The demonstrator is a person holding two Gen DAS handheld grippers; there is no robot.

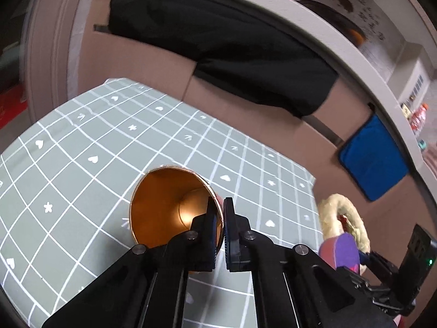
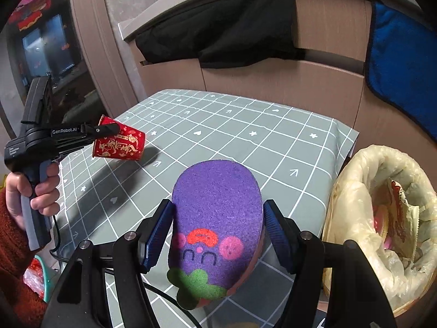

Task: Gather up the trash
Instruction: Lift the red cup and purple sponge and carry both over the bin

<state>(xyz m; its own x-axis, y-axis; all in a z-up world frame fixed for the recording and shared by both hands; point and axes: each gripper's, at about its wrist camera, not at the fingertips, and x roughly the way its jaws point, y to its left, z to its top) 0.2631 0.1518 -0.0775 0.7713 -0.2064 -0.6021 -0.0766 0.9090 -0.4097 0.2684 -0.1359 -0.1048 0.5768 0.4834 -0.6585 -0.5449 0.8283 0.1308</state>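
Your left gripper (image 1: pixel 218 213) is clamped on the rim of the red paper cup (image 2: pixel 120 145): one finger is inside the cup's mouth and the other is outside, with the thin wall pinched between the pads. The cup lies on its side in the grip, lifted above the green checked tablecloth (image 2: pixel 245 142), and its shadow falls on the cloth below it. In the left wrist view you look straight into its orange inside. Your left hand (image 2: pixel 32 191), with a rust-red sleeve, holds the gripper's handle at the left edge of the table.

Your right gripper (image 2: pixel 218 229) is closed on a purple sponge (image 2: pixel 218 205) with a printed face; both blue pads press on its sides. The sponge is held above the cloth, near the table's right edge.

Just beside that edge stands the trash bin (image 2: pixel 355 191), lined with a yellowish bag. Some wrappers lie inside it.
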